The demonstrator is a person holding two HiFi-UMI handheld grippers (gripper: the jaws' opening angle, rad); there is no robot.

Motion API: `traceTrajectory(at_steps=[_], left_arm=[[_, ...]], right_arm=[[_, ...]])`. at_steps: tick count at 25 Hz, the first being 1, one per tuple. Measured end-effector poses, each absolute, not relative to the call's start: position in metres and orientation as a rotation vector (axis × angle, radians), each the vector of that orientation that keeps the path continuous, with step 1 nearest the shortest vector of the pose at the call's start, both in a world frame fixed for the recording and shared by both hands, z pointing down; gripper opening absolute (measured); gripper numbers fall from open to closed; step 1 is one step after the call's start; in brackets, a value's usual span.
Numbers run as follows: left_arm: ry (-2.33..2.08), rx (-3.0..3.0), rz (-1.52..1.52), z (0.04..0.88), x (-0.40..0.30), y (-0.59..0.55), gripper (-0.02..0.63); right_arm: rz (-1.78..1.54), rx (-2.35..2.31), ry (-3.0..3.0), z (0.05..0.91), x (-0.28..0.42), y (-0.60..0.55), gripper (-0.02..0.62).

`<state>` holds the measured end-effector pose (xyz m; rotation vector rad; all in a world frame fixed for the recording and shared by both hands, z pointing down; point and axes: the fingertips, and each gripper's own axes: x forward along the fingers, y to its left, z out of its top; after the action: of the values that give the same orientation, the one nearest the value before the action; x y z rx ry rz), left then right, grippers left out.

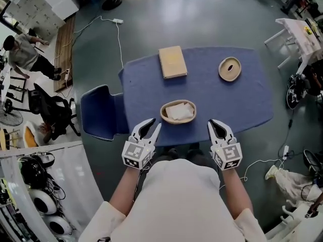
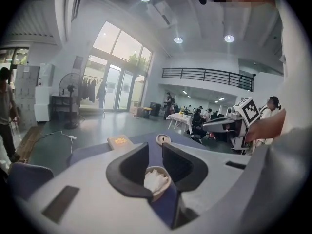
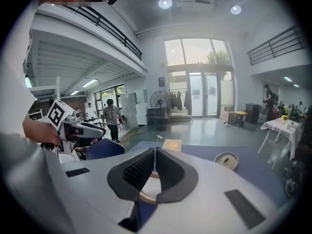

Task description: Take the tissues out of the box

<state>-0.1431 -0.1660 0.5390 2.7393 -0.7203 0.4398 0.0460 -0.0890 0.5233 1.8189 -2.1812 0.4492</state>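
An oval wooden box (image 1: 178,111) filled with white tissues (image 1: 179,110) sits near the front edge of the blue table (image 1: 252,100). My left gripper (image 1: 153,124) hovers just left of it at the table edge, jaws open and empty. In the left gripper view the tissues (image 2: 155,179) show through the gap of that gripper (image 2: 155,147). My right gripper (image 1: 214,122) hangs to the right of the box, its jaws shut with nothing in them. In the right gripper view only the box rim (image 3: 145,197) peeks out below that gripper (image 3: 154,151).
A flat tan rectangular box (image 1: 172,62) lies at the table's far side, and a round wooden lid with a hole (image 1: 229,68) to its right. A blue chair (image 1: 98,112) stands against the table's left end. A person (image 1: 22,54) stands far left; cables cross the floor.
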Motion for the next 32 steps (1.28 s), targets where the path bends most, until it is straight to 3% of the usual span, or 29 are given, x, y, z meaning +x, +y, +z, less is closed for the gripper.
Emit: traceTrajectory(at_steps=[17,32], left_arm=[[-0.454,2.736,0.842,0.662,-0.026,-0.15,0.095],[-0.281,2.586,1.301,0.806,0.012,-0.154,0.126]], right_arm=[[0.678,1.777,-2.105,0.591,0.112,-0.07,0.034],[0.8,1.736,-2.074,0.631,0.133,-0.078,0.034]])
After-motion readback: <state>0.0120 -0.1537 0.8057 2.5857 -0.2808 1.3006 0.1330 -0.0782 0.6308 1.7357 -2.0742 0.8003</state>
